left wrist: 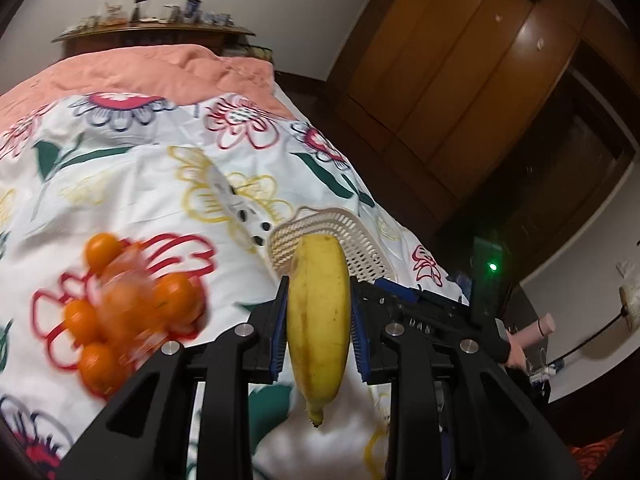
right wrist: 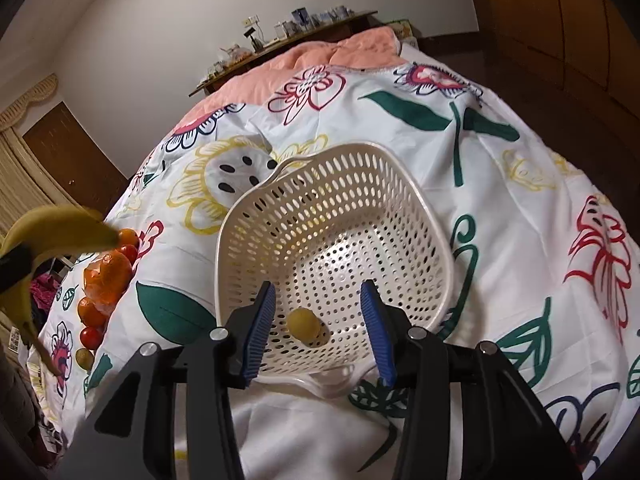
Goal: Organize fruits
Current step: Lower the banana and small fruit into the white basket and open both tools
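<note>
On a flowered bedspread (right wrist: 360, 128), oranges (left wrist: 120, 304) lie heaped at nine o'clock. The left gripper (left wrist: 319, 312) clamps a yellow banana (left wrist: 318, 312) above the spread. At three o'clock the right gripper (right wrist: 318, 328) hangs fingers apart over a white perforated basket (right wrist: 400, 184), where one small yellow-green fruit (right wrist: 304, 322) rests, untouched.

Yellow banana (left wrist: 318, 320), white perforated basket (right wrist: 420, 216), floral bedspread (right wrist: 520, 208), orange tangerines (left wrist: 172, 296)
</note>
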`<state>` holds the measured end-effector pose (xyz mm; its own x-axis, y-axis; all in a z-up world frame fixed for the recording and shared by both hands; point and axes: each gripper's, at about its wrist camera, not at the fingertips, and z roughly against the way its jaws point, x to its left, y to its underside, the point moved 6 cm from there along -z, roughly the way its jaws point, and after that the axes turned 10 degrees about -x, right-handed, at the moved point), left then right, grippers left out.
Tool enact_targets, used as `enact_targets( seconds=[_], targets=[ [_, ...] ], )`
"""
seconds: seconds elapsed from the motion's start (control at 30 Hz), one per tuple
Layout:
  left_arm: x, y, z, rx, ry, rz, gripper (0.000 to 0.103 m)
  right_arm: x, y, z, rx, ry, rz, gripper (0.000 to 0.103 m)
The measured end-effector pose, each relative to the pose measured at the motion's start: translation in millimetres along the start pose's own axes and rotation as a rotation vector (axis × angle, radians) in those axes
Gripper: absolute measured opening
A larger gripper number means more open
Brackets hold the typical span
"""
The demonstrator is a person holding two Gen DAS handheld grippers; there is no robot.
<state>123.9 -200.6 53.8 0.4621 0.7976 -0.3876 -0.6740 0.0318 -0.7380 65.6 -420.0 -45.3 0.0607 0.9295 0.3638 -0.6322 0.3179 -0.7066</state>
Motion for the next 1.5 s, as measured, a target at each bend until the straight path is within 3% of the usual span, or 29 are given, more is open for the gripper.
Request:
enact_targets(
  seconds=[0.47,0.7,0.83,1.07,1.23,1.5],
  targets=[
    [-48,4,-115,0.168,0.044,-0.071,0.027,-36,-2,9,-0.05,0.026,-0.084,0.05],
    [-52,8,-151,0.202,0.03,-0.076,0.031,-36,-3,9,-0.057,0.04,-0.072,0.05],
    [-44,1,-148,0.163,0.013,-0.077,0.052,-35,-2,8,-0.055,0.047,-0.074,0.05],
    [-18,-13,-127,0.098,-0.062,-0.058,0.067,-33,-3,8,-0.058,0.057,-0.075,0.052],
    [-8,-20,-109,0.048,-0.116,-0.082,0.086,-32,-8,17,-0.081,0.059,-0.084,0.052],
    [5,-26,-77,-0.028,-0.204,-0.13,0.095,-38,-17,28,-0.111,0.055,-0.147,0.057]
  ],
)
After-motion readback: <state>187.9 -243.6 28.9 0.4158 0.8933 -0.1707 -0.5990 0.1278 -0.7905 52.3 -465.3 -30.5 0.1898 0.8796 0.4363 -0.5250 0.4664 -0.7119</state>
